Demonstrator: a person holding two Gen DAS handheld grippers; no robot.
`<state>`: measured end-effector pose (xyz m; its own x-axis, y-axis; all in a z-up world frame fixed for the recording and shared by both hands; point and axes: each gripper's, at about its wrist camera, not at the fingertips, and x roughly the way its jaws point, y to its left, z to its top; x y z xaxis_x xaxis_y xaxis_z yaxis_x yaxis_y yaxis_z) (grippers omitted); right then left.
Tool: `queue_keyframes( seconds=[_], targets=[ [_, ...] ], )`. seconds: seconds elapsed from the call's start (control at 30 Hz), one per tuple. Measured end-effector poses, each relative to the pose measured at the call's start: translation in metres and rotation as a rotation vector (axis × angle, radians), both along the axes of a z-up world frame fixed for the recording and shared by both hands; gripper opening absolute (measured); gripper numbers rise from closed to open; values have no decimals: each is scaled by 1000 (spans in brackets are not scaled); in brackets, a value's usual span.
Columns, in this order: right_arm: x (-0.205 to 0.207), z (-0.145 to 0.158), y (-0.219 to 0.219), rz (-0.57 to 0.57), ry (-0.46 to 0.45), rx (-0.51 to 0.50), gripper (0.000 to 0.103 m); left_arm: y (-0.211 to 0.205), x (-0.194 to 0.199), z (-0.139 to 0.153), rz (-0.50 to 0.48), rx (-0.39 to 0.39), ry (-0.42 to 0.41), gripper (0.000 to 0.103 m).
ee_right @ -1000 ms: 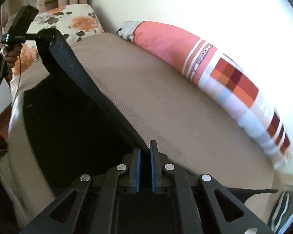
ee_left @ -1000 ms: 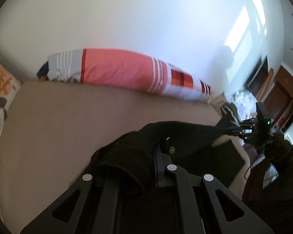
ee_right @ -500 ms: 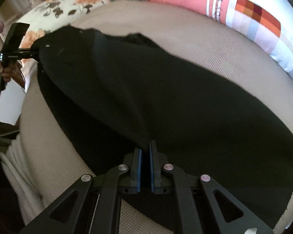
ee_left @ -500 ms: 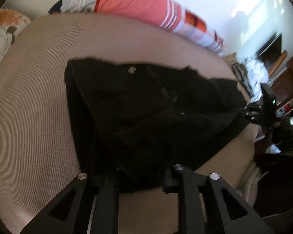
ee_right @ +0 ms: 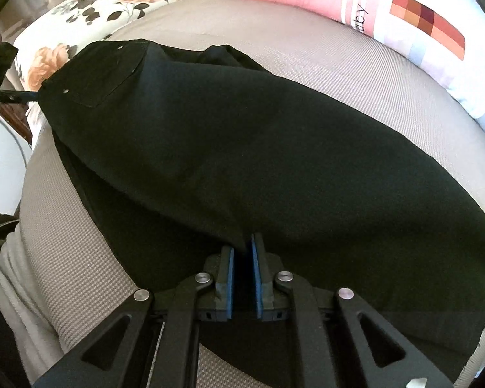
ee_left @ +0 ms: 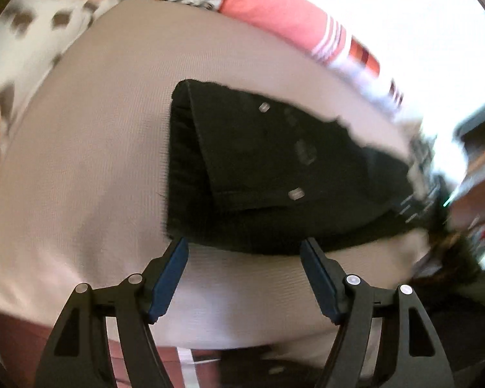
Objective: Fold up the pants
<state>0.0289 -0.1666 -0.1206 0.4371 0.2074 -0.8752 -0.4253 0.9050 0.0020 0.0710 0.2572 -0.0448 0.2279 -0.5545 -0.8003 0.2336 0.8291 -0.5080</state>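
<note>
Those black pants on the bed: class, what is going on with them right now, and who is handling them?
A person with a gripper in each hand is folding black pants on a beige bed. The pants lie doubled over on the bed. The left gripper is open, just short of the pants' near edge, gripping nothing. The right gripper is shut on a fold of the fabric at the other end. A pink striped pillow lies along the wall.

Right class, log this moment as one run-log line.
left gripper: open, off pants | right gripper: shut on pants | pants: flat on bed
</note>
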Motion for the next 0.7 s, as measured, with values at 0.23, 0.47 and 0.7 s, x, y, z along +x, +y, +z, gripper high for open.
queue_keyframes(
  seconds=[0.23,0.47,0.7],
  targets=[
    [-3,1,1,-4,-21,3,11,-3,9,-31,215,-147,225,60],
    [-14,23,-3,-66,-82,60,8,-19,38,-12,255,-56,113,15],
    [-32,46,8,-41,-101,94,8,-16,73,38,145,-57,-91,15]
  ],
)
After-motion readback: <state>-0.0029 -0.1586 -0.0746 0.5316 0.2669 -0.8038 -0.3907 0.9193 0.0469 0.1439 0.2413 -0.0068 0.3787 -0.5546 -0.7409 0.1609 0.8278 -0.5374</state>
